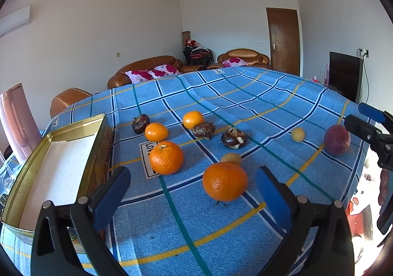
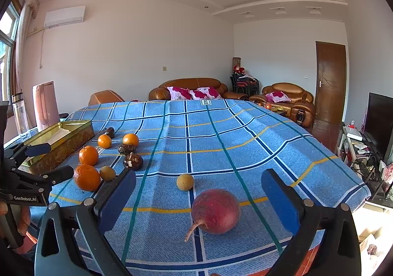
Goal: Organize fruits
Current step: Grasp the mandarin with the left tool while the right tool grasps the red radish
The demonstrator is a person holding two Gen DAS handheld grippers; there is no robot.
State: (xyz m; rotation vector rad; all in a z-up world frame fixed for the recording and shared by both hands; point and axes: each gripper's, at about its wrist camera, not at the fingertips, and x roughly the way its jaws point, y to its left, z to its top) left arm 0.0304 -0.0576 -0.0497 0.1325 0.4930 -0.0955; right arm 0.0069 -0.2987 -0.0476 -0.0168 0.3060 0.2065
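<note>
Both grippers spread wide, empty, over fruit scattered on the blue checked tablecloth (image 2: 221,133).

Left gripper (image 1: 194,192) frames the nearest orange (image 1: 224,181) at lower centre; right gripper (image 2: 199,200) frames the red round fruit (image 2: 215,211), low in its frame. More oranges (image 1: 166,157) and dark fruits (image 1: 233,138) lie mid-frame, the open gold tin (image 1: 29,165) at left.

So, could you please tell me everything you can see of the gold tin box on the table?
The gold tin box is a rectangular, open-topped container that looks like metal, with a shiny gold rim and dark patterned outer sides. No lid shows. Inside is only a pale, whitish lining; no fruit lies in it. It sits flat on the blue checked tablecloth at the table's left edge, left of the oranges, which lie apart from it. Neither gripper touches it.
</note>
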